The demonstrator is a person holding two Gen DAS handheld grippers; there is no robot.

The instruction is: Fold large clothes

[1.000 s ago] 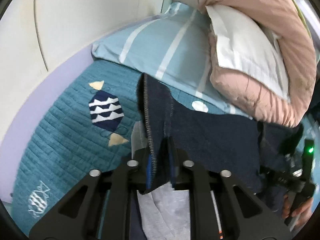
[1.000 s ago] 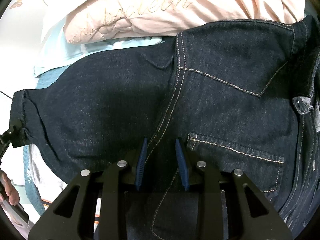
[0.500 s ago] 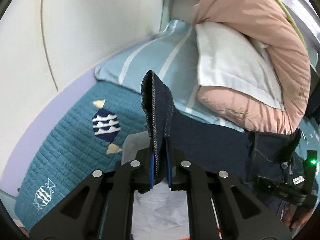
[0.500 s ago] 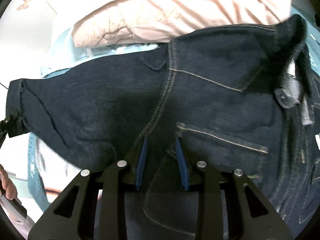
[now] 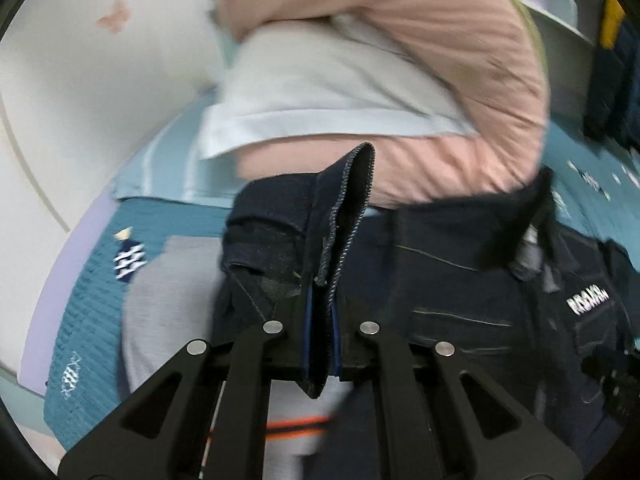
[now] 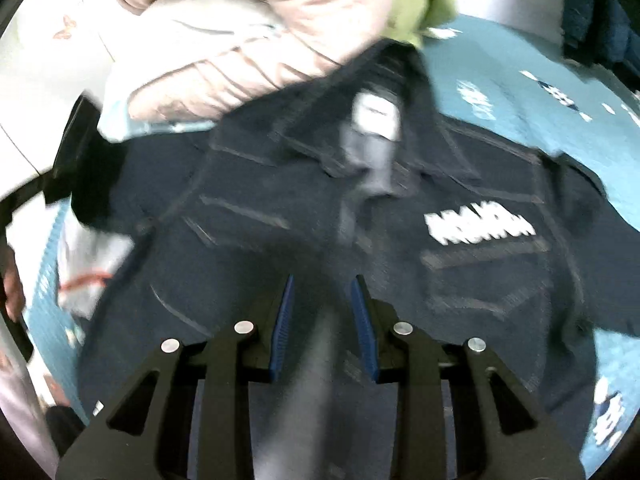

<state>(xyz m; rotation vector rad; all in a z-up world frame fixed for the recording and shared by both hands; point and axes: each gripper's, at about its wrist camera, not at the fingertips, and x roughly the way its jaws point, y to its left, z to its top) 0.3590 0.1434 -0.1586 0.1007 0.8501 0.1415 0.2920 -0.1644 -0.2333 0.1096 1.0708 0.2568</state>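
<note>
Left gripper (image 5: 320, 340): black linkage fingers with blue ribbed pads, which we see pressed together on a stitched hem of the denim jacket (image 5: 460, 264); the pinched flap stands up between them, its overlocked edge fraying into a thread.
Right gripper (image 6: 324, 328): same build; blue pads partly apart over the jacket front. We cannot tell whether they pinch cloth, as a grey smear runs between them.
Denim jacket: dark, stiff weave with pale topstitching, chest pockets, collar and white lettering too blurred to read; it lies spread on the bed.
Grey garment (image 5: 168, 304): soft, with an orange stripe, half hidden under the jacket.
Bedspread (image 5: 88, 312): teal, quilted in ribs.
Pink duvet (image 5: 400, 40): puffy, channel-stitched, piled behind.
Hand (image 6: 12, 292): cut off at the left rim.
</note>
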